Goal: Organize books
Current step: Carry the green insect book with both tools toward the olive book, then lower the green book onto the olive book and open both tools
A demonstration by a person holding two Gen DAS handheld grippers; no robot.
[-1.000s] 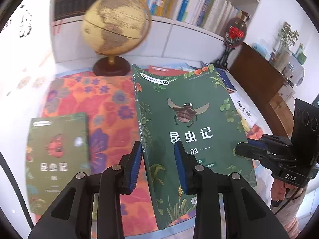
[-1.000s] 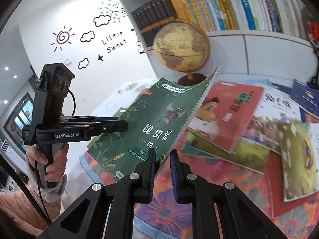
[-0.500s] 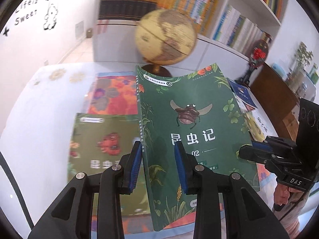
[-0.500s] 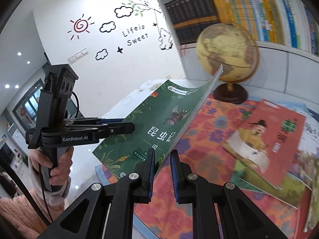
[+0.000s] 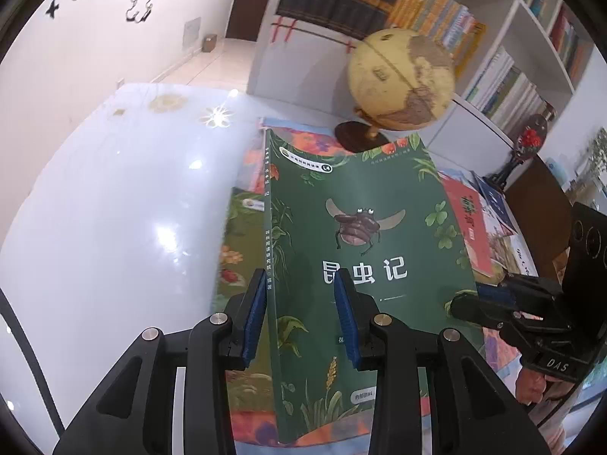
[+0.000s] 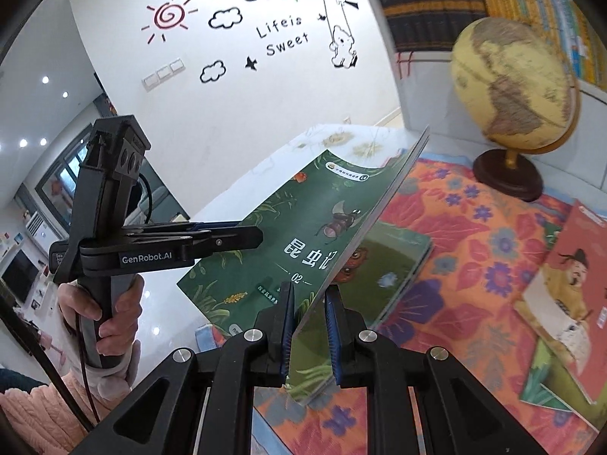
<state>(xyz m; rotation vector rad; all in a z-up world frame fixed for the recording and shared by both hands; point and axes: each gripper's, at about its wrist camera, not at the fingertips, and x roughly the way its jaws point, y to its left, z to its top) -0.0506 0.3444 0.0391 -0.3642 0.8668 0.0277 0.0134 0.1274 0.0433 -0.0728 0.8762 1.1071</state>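
Second green book mostly hidden under lifted one, only cover patch and edge showing. Red book cut off at right frame edge, globe blurry. Green insect book held up off counter, tilted, above floral cloth. Left claw narrow, blue pads straddling spine edge, clamped on it. Right claw nearly closed, pinching book's opposite edge, thin pages between pads. Person's hand wrapped round left handle, pink sleeve cut off at bottom corner.
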